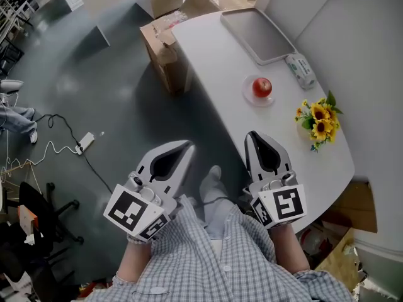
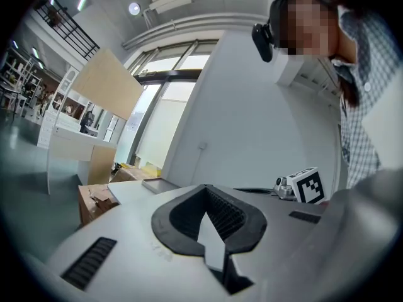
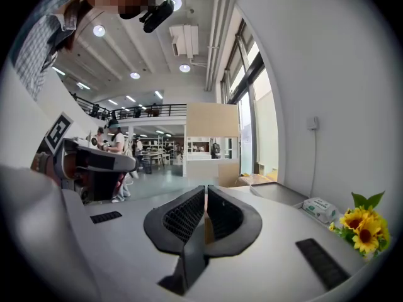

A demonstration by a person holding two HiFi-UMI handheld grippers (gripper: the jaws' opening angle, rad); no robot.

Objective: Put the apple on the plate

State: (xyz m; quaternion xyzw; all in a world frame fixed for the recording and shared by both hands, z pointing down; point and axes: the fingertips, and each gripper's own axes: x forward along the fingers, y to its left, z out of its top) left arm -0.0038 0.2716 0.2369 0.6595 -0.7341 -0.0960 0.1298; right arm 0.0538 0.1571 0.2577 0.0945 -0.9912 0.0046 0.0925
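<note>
**Apple on plate, both grippers shut and held back**

Head view: the apple [image 1: 262, 87] sat on the plate [image 1: 249, 94], near the middle of the white table [image 1: 214, 55]. A grey tray [image 1: 257, 35] lay at the table's far end, with a wipes pack [image 1: 300, 70] just beside it and sunflowers [image 1: 319, 121] nearer, toward the edge. A box [image 1: 162, 52] stood on the floor against the table. The left gripper [image 1: 184, 146] was over the floor and the right gripper [image 1: 254, 138] at the table's near edge. Both were close to the person's body and well apart from the apple.

Left gripper view: the left gripper [image 2: 208, 222] had its jaws pressed together with nothing between them. Past them showed the tray [image 2: 160, 184], the box [image 2: 94, 200] and the right gripper's marker cube [image 2: 308, 185].

Right gripper view: the right gripper [image 3: 205, 216] had its jaws closed to a thin slit and held nothing. The tray [image 3: 277, 194], wipes pack [image 3: 320, 208] and sunflowers [image 3: 362, 222] lay to the right, and the left gripper [image 3: 94, 162] showed at the left. The apple was out of this view.
</note>
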